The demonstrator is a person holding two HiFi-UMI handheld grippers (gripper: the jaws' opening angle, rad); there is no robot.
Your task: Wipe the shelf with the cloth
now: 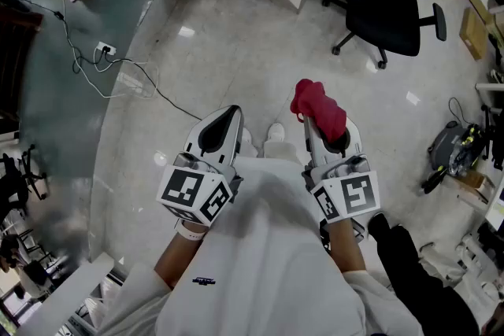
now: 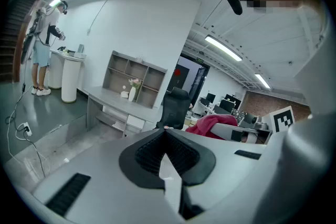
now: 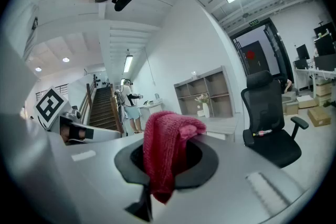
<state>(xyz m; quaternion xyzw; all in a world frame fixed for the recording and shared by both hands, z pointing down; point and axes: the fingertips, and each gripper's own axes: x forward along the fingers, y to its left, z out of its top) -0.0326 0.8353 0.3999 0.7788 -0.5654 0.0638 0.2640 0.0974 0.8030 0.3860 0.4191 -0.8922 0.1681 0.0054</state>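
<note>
Red knitted cloth [image 1: 319, 108] is pinched in the right gripper [image 1: 327, 136] while the left gripper [image 1: 222, 126] is pressed together, empty; the grey shelf [image 2: 134, 78] stands well apart on a far surface [image 2: 107, 98], so a firm pinch on the walk over seems best.

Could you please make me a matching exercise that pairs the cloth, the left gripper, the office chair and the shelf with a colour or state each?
Things:
1. cloth
2. left gripper
3. office chair
4. shelf

Descriptions:
A. black, standing on the floor
B. shut, with nothing between its jaws
C. red, pinched between jaws
D. grey, with open compartments, standing on a desk

Pairs: 1-C, 2-B, 3-A, 4-D
</note>
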